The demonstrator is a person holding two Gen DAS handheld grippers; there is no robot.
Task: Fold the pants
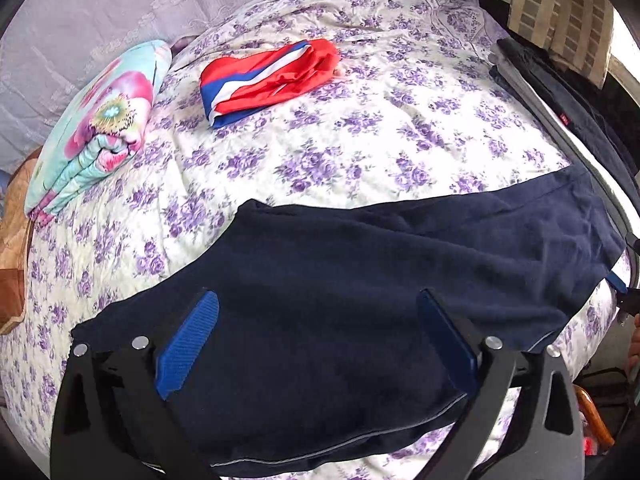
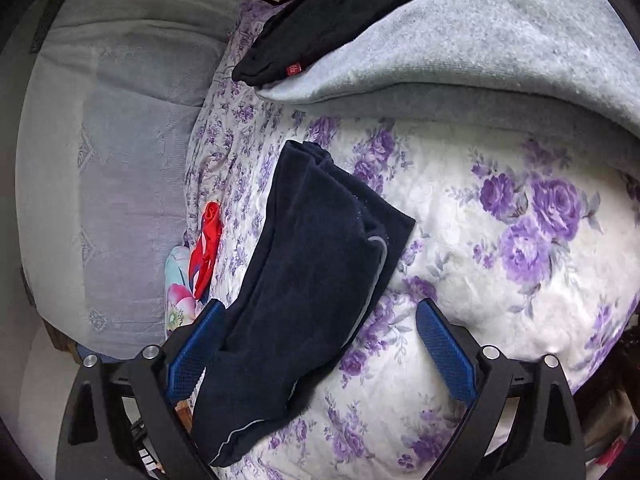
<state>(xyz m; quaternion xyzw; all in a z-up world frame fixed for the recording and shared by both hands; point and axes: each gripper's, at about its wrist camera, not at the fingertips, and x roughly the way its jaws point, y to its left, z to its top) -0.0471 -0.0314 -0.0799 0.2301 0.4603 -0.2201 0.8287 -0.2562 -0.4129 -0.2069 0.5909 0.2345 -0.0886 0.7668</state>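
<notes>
Navy pants (image 1: pixel 360 280) lie on the bed (image 1: pixel 360 140), folded lengthwise into a long band across the near edge of the purple-flowered quilt. The left claw (image 1: pixel 316 344) hangs right over them with its blue pads spread wide, nothing between them but dark cloth below; whether the pads touch the fabric, I cannot tell. Over to the right wrist view: the right claw (image 2: pixel 320 352) is spread too, its left pad (image 2: pixel 196 356) just beside the edge of the pants (image 2: pixel 304 280), its right pad over bare quilt. A thin grey piping line runs along the pants' near hem. Farther back on the bed sits a red, white and blue garment (image 1: pixel 272 80), loosely bunched, well apart from the pants. At far left, a folded floral blanket (image 1: pixel 96 124). Along the right side, a grey blanket (image 2: pixel 480 40) with a black garment (image 2: pixel 320 20) lying on it.
</notes>
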